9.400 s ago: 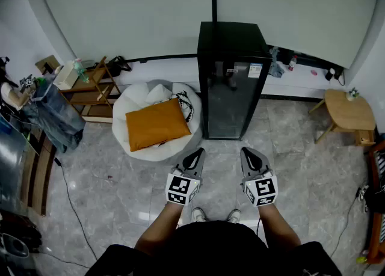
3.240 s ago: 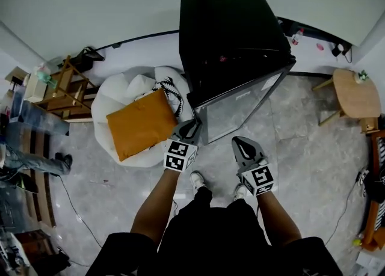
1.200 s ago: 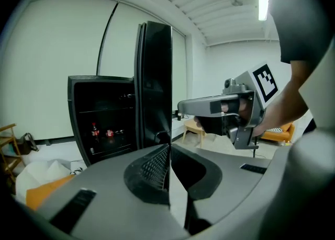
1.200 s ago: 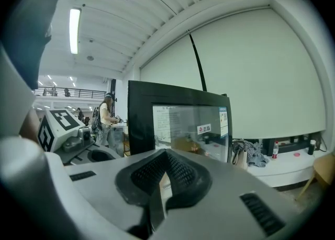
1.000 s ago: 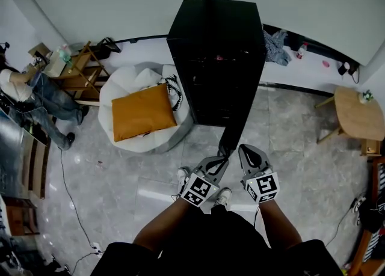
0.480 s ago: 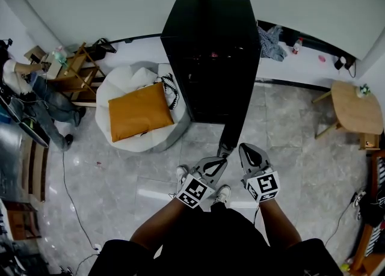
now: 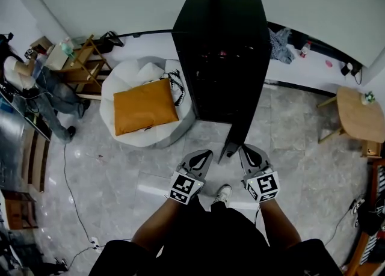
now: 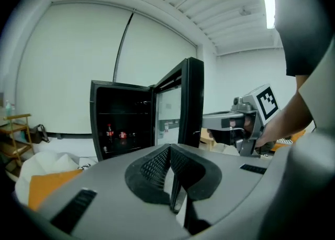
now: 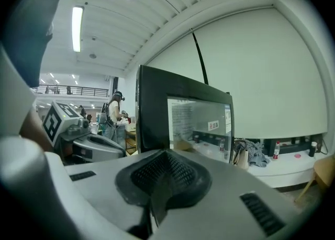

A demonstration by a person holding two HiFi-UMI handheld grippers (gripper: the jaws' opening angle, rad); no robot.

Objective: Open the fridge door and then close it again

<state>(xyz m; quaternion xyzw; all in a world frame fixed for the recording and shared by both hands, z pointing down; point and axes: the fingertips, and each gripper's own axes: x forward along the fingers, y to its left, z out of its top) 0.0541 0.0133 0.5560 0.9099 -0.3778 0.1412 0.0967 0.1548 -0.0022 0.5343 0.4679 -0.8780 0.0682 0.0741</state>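
Observation:
The black fridge [image 7: 219, 46] stands open, its glass door [image 7: 240, 130] swung out toward me and seen edge-on. Bottles show on a shelf inside the fridge [image 8: 115, 133]. My left gripper [image 7: 203, 157] hangs shut and empty just left of the door's free edge, apart from it. My right gripper [image 7: 247, 151] is shut and empty just right of that edge. In the left gripper view the door [image 8: 184, 103] stands to the right of the gripper [image 8: 170, 152], with the right gripper [image 8: 246, 124] beyond. In the right gripper view the door [image 9: 183, 118] fills the middle behind the gripper [image 9: 165, 161].
A white beanbag [image 7: 135, 97] with an orange cushion [image 7: 143, 105] lies left of the fridge. A wooden rack [image 7: 84, 67] and a person [image 7: 42, 82] are at the far left. A round wooden table [image 7: 361, 115] stands at the right. A cable [image 7: 72, 190] runs over the marble floor.
My left gripper has pulled away to the left from the door's free edge, where it sat a second ago. The right gripper has kept its place.

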